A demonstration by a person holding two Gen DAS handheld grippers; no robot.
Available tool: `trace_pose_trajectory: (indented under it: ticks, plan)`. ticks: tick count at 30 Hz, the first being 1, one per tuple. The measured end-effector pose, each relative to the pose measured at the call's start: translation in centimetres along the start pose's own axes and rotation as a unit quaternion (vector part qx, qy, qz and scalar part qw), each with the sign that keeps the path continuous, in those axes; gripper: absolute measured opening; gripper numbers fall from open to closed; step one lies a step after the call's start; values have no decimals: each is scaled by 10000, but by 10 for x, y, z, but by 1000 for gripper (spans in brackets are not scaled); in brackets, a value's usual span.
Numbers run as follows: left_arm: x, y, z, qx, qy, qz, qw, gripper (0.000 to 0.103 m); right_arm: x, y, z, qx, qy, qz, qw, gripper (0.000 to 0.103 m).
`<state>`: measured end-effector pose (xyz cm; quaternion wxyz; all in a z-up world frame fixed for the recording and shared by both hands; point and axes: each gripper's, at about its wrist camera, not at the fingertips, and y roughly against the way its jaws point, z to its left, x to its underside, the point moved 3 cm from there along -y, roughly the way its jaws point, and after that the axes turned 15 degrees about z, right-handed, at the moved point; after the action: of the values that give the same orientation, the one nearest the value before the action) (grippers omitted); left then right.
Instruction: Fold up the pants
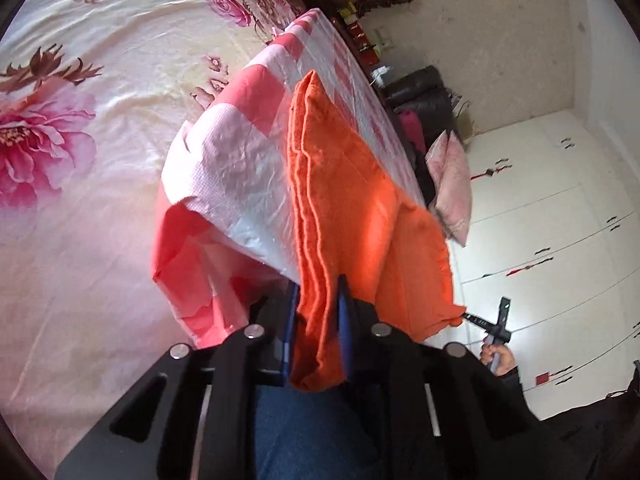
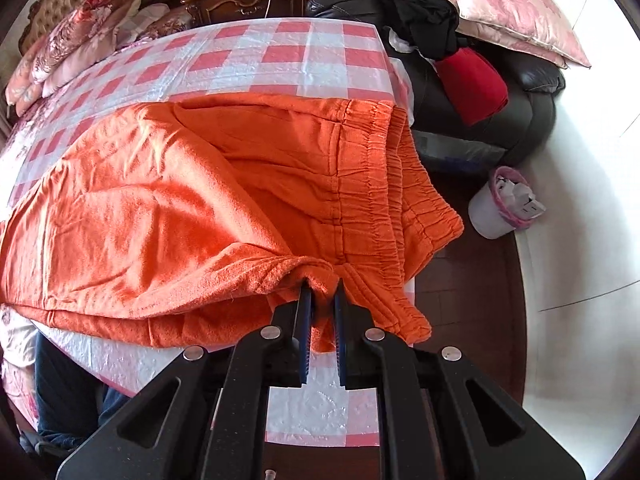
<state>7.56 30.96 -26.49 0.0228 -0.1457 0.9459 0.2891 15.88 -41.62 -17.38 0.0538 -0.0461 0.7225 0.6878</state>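
Between the blue fingers [image 1: 294, 312] of the left gripper [image 1: 318, 300] a thick fold of the orange pants [image 1: 332, 184] is clamped, the cloth hanging out below them and rising ahead in stacked hems. Clenched likewise, the right gripper [image 2: 322, 292] pinches a bunched edge of the pants [image 2: 200, 200] just short of the elastic waistband [image 2: 376, 184], which droops over the bench edge to the fingers' right. Beyond both pairs of fingers the pants lie spread on the red-checked bench [image 2: 256, 52]. Farther ahead of the right fingers sit a black sofa [image 2: 532, 112], pink pillows [image 2: 508, 4] and a white bin [image 2: 490, 212].
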Motion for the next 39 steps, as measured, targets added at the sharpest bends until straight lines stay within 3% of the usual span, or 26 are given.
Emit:
trace_pose_trajectory:
  ticks: [4, 7, 12, 14, 16, 17, 21, 23, 24, 25, 27, 32, 36, 39]
  plan:
    - [-21, 30, -45, -617, -419, 251, 9969, 8, 3, -4, 8, 104, -35, 77, 9999, 11]
    - [-69, 41, -75, -1416, -872, 401, 9853, 8, 6, -12, 16, -5, -81, 124, 9999, 11]
    - [-138, 45, -56, -2320, -805, 574, 9677, 8, 15, -12, 40, -410, -106, -115, 9990, 11]
    - [-148, 42, -30, -2718, -510, 667, 9587, 17, 21, -12, 52, -599, -86, -212, 9979, 11]
    - [-139, 46, -2, -3315, -45, 651, 9412, 38, 27, -15, 66, -494, -46, -292, 9983, 11]
    - [-132, 51, 5, -3364, 148, 614, 9396, 38, 30, -17, 71, -378, -9, -318, 9988, 12]
    - [-98, 73, -18, -2875, 150, -40, 9577, 39, 36, -16, 84, -60, 280, -361, 9989, 12]
    - [-82, 74, -34, -2855, 218, -348, 9575, 39, 34, -14, 81, -90, 287, -349, 9989, 12]
    - [-75, 72, -42, -3046, 124, -469, 9513, 39, 31, -11, 79, -115, 262, -366, 9989, 12]
    - [-70, 63, -54, -3445, -106, -589, 9369, 39, 30, -9, 77, -131, 250, -390, 9988, 12]
    - [-58, 35, -84, -4233, -928, -635, 8990, 39, 27, -4, 77, -119, 274, -483, 9984, 12]
    - [-22, -44, -127, -4834, -2605, 95, 8357, 37, 23, 14, 78, -93, 264, -797, 9964, 12]
    - [-11, -83, -133, -5025, -3162, 302, 8041, 36, 20, 42, 74, -206, 107, -1251, 9919, 12]
    - [-8, -106, -135, -5273, -3490, 371, 7738, 36, 15, 60, 67, -461, -36, -1506, 9875, 11]
